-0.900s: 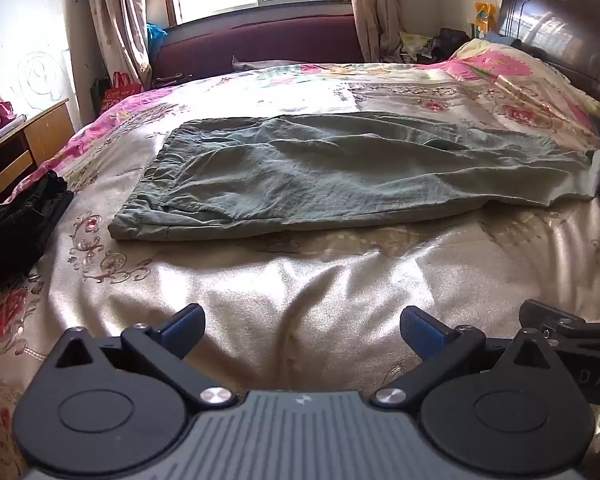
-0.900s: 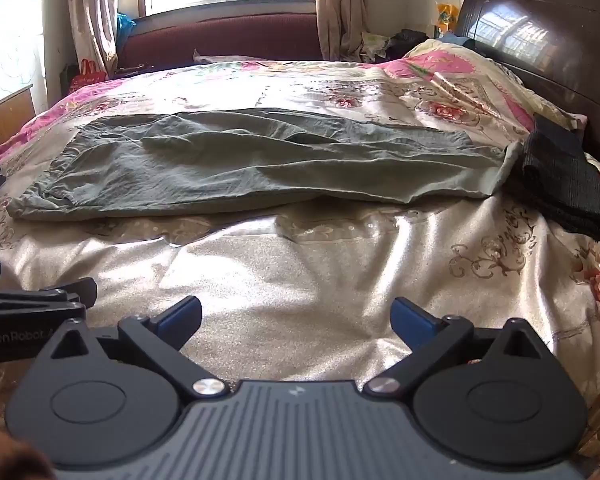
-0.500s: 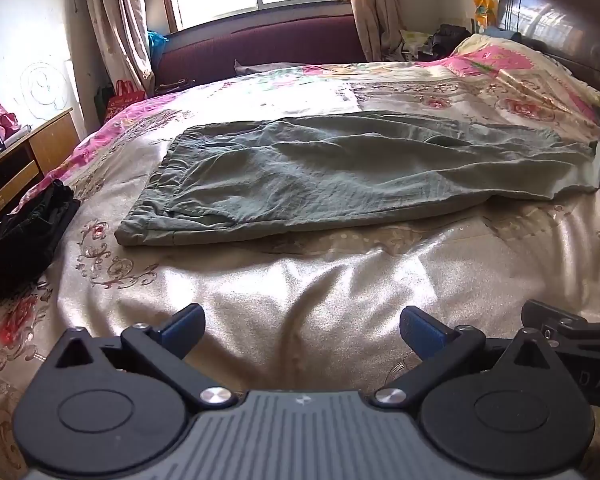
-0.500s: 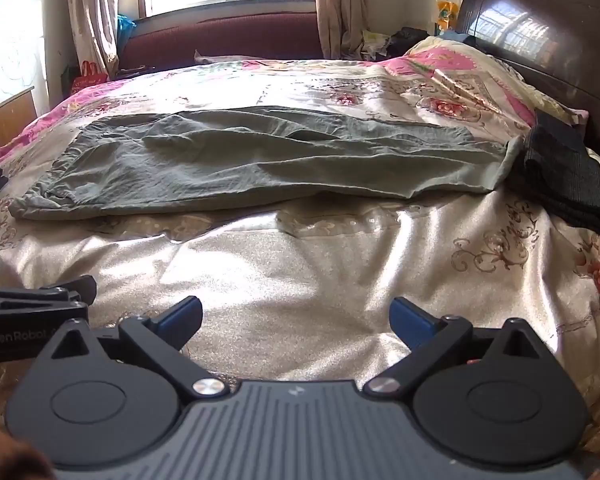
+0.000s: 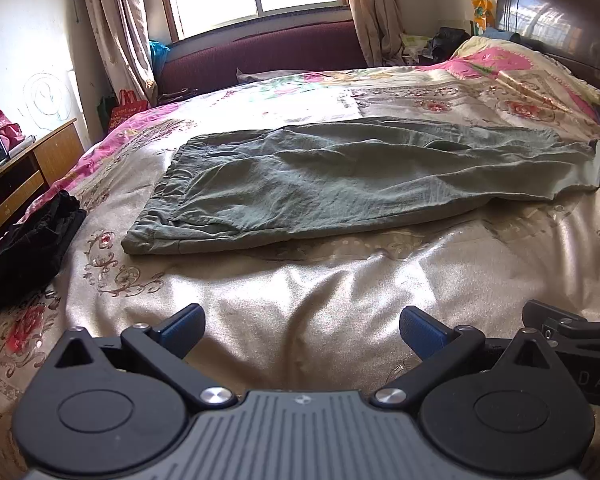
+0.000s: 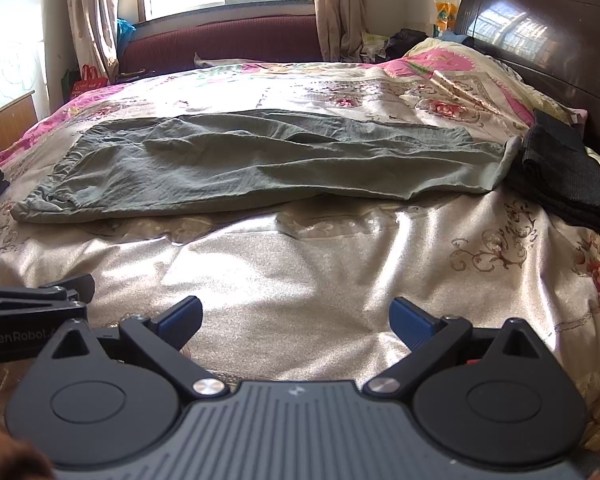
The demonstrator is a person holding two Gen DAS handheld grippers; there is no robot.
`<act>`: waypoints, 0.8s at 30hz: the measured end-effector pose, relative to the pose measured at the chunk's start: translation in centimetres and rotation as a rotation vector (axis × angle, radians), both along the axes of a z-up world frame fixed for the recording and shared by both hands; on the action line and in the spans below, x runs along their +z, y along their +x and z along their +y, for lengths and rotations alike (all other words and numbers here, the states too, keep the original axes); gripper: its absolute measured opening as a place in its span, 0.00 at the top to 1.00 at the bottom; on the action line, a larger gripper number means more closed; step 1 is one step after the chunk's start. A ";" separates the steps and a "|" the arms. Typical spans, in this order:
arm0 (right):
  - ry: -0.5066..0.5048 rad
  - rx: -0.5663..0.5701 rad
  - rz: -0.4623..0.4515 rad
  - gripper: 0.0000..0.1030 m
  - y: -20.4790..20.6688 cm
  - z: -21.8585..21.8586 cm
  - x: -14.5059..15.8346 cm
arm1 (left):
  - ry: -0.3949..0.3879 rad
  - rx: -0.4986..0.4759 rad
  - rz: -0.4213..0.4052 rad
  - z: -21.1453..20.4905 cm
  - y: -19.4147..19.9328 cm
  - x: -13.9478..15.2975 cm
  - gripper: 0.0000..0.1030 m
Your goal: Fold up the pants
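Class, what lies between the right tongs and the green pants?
Only bare bedspread: in the right wrist view, nothing sits between the open right tongs and the pants.

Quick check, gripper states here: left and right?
Left gripper: open, empty, short of the green pants.
Right gripper: open, empty, over the bedspread.

Shiny beige floral satin bedspread (image 5: 300, 300) covers bed. Crumpled black garment (image 5: 28, 248) at left edge, folded dark grey cloth (image 6: 568, 172) near dark wooden headboard (image 6: 540, 40).
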State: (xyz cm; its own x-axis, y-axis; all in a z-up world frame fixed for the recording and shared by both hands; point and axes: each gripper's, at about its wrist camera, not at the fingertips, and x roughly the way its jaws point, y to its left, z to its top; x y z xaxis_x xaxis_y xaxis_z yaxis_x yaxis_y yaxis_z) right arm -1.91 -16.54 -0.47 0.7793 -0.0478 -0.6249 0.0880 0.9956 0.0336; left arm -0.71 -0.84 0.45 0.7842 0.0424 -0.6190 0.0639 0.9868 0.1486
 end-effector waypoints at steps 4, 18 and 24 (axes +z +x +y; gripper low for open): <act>-0.006 0.001 -0.009 0.04 -0.1 0.1 0.2 | 0.002 0.000 -0.005 0.0 0.0 0.1 0.00; -0.006 0.003 -0.015 0.04 -0.2 0.2 0.3 | 0.003 0.003 -0.014 0.0 -0.3 0.3 0.00; -0.005 0.003 -0.014 0.04 -0.2 0.1 0.3 | 0.004 0.002 -0.015 -0.1 -0.3 0.3 0.00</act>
State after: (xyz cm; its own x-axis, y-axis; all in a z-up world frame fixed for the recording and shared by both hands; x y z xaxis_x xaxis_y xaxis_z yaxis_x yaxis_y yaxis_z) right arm -2.13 -16.42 -0.17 0.7884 -0.0489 -0.6133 0.0849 0.9959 0.0298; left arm -0.98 -0.90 0.71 0.7932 0.0466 -0.6072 0.0597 0.9863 0.1537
